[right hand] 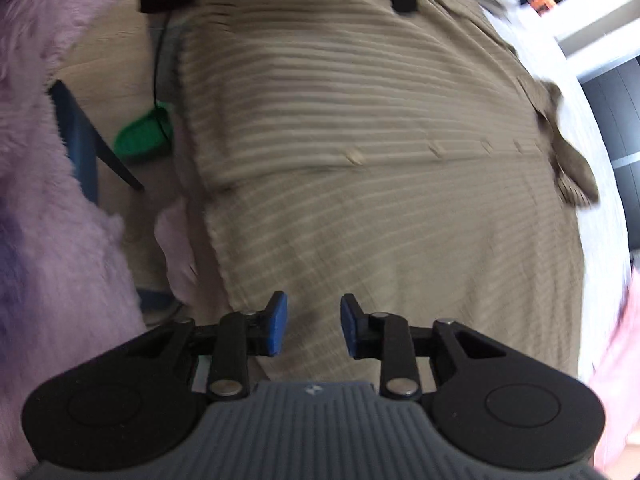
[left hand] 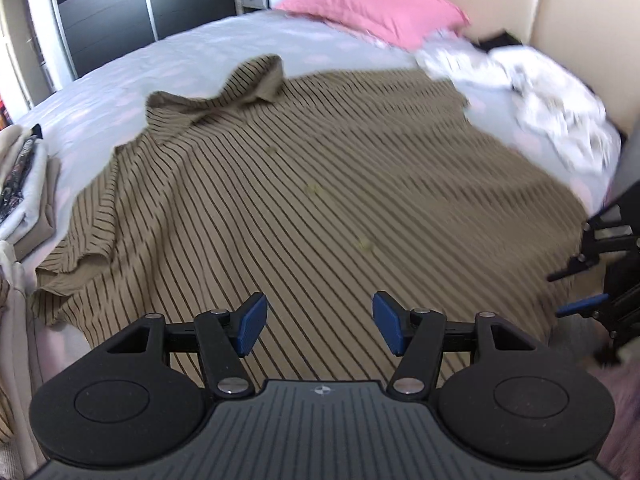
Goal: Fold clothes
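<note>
1. Lying spread across the bed [left hand: 192,44]: a tan striped shirt [left hand: 320,184], front up, buttons running down the middle, collar [left hand: 256,80] pointing toward the far side of the bed, hem reaching the near edge.
2. Spreading toward the left edge of the bed: one short sleeve [left hand: 80,248], slightly rumpled.
3. Hovering over the shirt's lower part near the near edge: the left gripper [left hand: 320,328], jaws standing wide apart, blue pads [left hand: 252,328] clear of the cloth, holding nothing.
4. Hanging above the shirt near the bed's right edge: the right gripper [right hand: 314,328], jaws partly parted, nothing between the pads [right hand: 278,326], gripping nothing.
5. Showing again at the right border of the left wrist view: the right gripper [left hand: 580,288], blurred, beside the shirt's side.
6. Resting at the headboard end of the bed: a pink pillow [left hand: 380,8], with a crumpled white patterned cloth [left hand: 540,96] just beside it toward the right corner.
7. Sitting at the bed's left edge: a stack of folded clothes [left hand: 24,184], apart from the shirt sleeve.
8. Filling the left of the right wrist view: a fluffy lilac rug [right hand: 48,200] on the floor, with a green object [right hand: 140,136] near it, too blurred for naming.
</note>
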The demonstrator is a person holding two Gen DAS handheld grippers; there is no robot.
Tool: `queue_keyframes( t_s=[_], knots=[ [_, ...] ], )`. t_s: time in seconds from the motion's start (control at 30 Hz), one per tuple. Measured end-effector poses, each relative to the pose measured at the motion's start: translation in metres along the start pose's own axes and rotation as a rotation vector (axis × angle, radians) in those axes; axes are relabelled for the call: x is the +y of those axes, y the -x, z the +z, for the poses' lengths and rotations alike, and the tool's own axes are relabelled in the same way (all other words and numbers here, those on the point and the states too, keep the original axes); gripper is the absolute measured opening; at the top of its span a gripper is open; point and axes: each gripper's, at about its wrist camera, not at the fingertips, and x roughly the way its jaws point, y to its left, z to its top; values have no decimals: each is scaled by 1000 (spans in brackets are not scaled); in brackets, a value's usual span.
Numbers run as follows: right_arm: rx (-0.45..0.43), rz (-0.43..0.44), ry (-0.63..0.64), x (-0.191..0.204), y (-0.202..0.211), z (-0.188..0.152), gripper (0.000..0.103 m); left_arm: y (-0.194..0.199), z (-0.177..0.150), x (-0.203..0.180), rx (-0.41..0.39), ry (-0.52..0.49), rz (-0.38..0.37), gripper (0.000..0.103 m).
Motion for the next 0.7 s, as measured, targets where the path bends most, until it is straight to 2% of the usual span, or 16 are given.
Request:
queue_keyframes(
  t_s=[0.07,0.13,0.33,0.37,0.4,0.47,0.53,0.63,0.7],
  knots=[
    [-5,23,54,1,-7,6,44,-2,-5,-6,6,-10,2,57],
    [5,2,104,19,-28,23,44,-1,-8,-7,2,-11,6,57],
    [19,-34,150,38,-56,14,42,-2,-6,3,-9,36,17,57],
    [18,-49,168,43,-71,17,38,-2,-5,4,-9,42,22,57],
    [13,-49,161,43,-69,16,21,-2,-4,5,-9,43,25,57],
    [1,-47,142,42,-60,15,9,-1,-3,4,-14,37,30,57],
    [-15,33,70,31,-49,15,2,0,-3,4,-17,26,32,57],
    [-30,183,-18,18,-36,16,0,-1,-2,4,-15,24,39,57],
    [-24,280,-26,19,-34,17,0,-2,-3,6,-7,30,53,57]
  ],
)
